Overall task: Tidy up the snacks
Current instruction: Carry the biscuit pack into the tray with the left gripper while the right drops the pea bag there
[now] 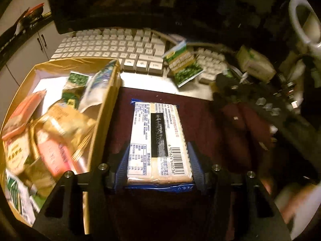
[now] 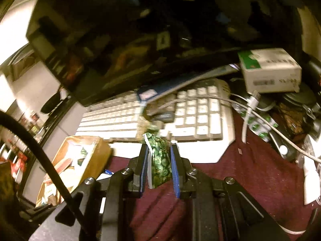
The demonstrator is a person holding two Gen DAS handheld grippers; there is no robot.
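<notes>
My left gripper (image 1: 158, 160) is shut on a cream cracker pack (image 1: 157, 140) with a barcode label, held over the dark red cloth (image 1: 200, 120) just right of the brown cardboard box (image 1: 108, 104). The box holds several snack packets (image 1: 58, 124). My right gripper (image 2: 160, 160) is shut on a green snack packet (image 2: 160, 158), held above the cloth in front of the keyboard (image 2: 200, 116). In the left wrist view the same green packet (image 1: 184, 66) hangs over the keyboard (image 1: 112, 46), with the right gripper (image 1: 224, 84) blurred behind it. The box (image 2: 80, 160) shows at the left in the right wrist view.
A dark monitor (image 2: 120, 40) stands behind the keyboard. A white-green carton (image 2: 270, 70), white cables (image 2: 250, 108) and green-white packets (image 2: 258, 126) clutter the right. A white mug (image 1: 305, 24) is at far right. White cabinets (image 1: 26, 48) lie beyond the desk.
</notes>
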